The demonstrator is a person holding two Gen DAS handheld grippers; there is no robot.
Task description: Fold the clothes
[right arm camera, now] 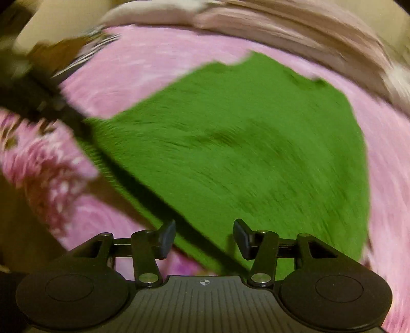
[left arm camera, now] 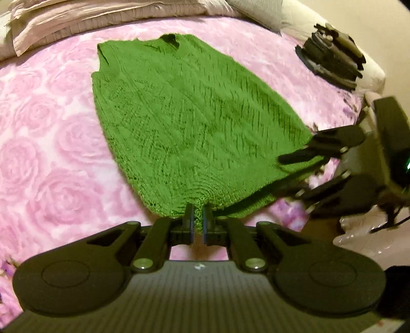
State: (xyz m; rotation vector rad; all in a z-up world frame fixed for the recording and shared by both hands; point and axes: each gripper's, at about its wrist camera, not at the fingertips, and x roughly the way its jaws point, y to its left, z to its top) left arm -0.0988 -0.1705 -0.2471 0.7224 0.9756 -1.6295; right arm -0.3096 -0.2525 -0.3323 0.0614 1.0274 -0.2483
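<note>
While your left gripper (left arm camera: 197, 220) pinches the near hem of the green knitted sweater (left arm camera: 194, 123), its jaws are clenched on a small tuck of the knit, which rises between the two pads. That garment lies spread flat on the pink rose-patterned bedspread (left arm camera: 46, 143), with its neckline toward the far edge of the bed, where the beige pillows (left arm camera: 64, 20) are stacked, and its hem toward the near edge. Your right gripper (right arm camera: 204, 239) has its jaws released and standing apart; the sweater's near corner lies below and beyond the gap, and neither pad presses the cloth. From the left wrist view that right gripper (left arm camera: 302, 164) sits at the hem's right corner, toward the bed's right edge. A dark stacked object (left arm camera: 330, 60) rests near the far right corner of the bed; blur hides what it is.
</note>
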